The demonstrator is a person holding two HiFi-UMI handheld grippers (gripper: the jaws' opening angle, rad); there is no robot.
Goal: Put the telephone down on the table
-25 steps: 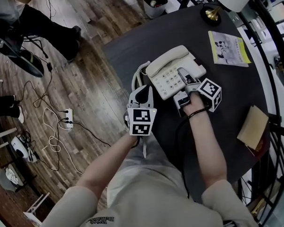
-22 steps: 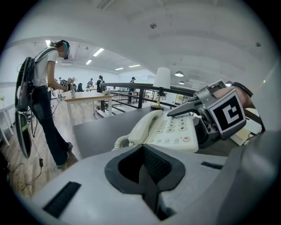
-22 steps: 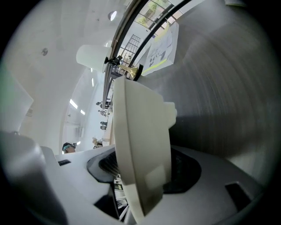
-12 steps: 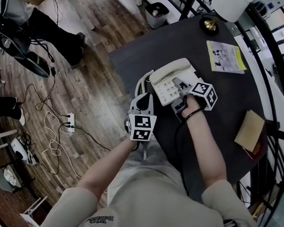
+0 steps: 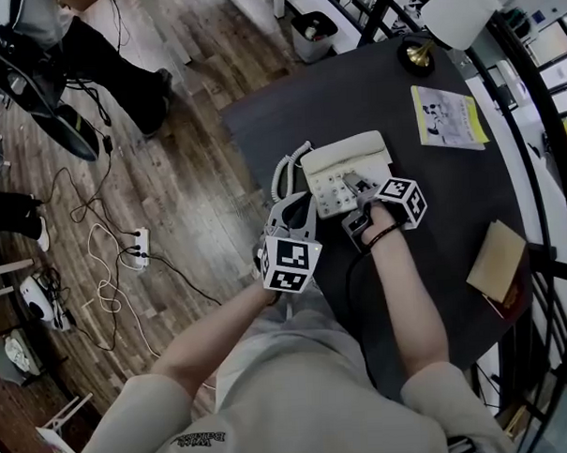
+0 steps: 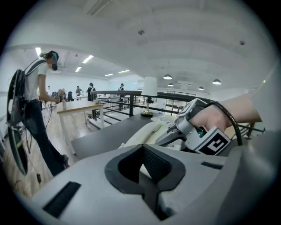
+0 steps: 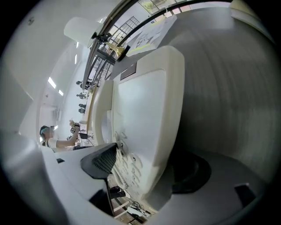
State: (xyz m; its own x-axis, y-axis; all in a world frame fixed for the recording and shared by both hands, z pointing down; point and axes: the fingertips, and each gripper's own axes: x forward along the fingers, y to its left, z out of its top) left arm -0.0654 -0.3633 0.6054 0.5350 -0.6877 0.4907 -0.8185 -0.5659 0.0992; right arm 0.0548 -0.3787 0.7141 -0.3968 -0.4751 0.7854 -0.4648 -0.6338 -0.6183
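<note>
A white power strip lies on the wooden floor, off the left edge of the dark grey round desk. The left hand-held gripper hovers at that left edge, its 2 jaws pressed together on nothing, tips toward the cream push-button telephone. The telephone rests on the desk near the left edge, handset on its cradle, its coiled cord at the rim. The right hand-held gripper reaches over the keypad. Its jaws have just been opening and stand spread wide, with the telephone's near side between them and neither pad pressing it. A yellow-green booklet lies toward the far right edge, and a brown cardboard piece lies at the right edge.
</note>
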